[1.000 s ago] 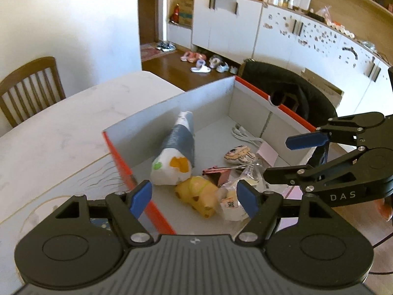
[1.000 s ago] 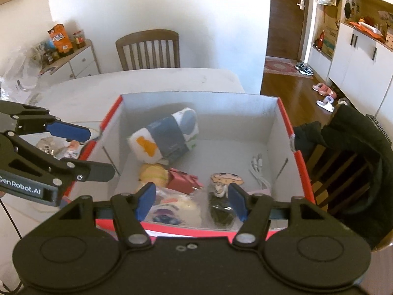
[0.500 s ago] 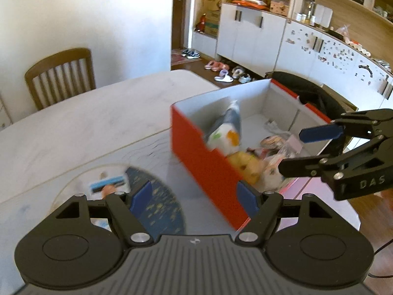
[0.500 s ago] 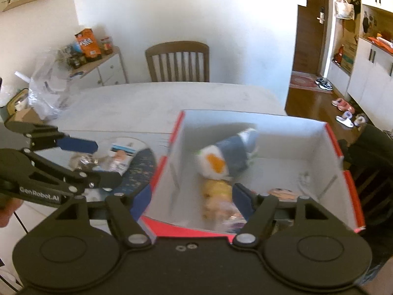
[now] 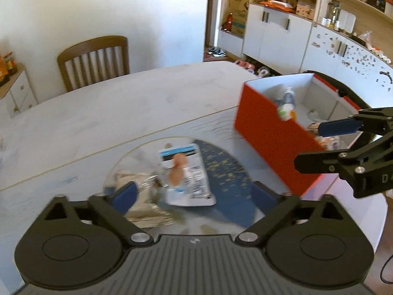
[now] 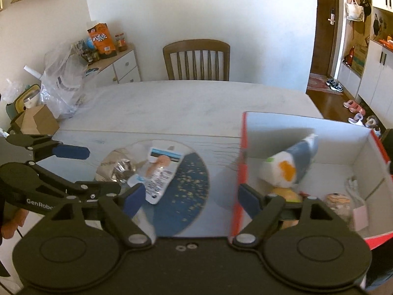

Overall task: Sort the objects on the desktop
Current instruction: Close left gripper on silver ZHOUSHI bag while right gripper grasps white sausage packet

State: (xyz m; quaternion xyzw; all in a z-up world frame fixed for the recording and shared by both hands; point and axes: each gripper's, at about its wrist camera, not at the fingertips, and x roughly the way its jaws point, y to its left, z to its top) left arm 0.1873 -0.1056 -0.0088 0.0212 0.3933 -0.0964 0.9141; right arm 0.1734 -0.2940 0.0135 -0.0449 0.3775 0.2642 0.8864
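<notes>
A white snack packet with a pink picture lies on a round blue-and-clear mat, beside a crinkled silver bag. My left gripper hovers above both, its jaws opening with nothing pressed between them. My right gripper is over the mat's right side by the red box's wall, jaws also opening and empty. The red box holds a white, grey and orange pouch and other small items.
A wooden chair stands at the table's far side. A clear plastic bag and a cardboard box sit at the table's far left. The table edge runs just right of the red box. A hand holds the left gripper.
Both grippers have swung left, from over the red box to over the mat with the packets. Both jaws have spread wider. The box has slid to the right of both views.
</notes>
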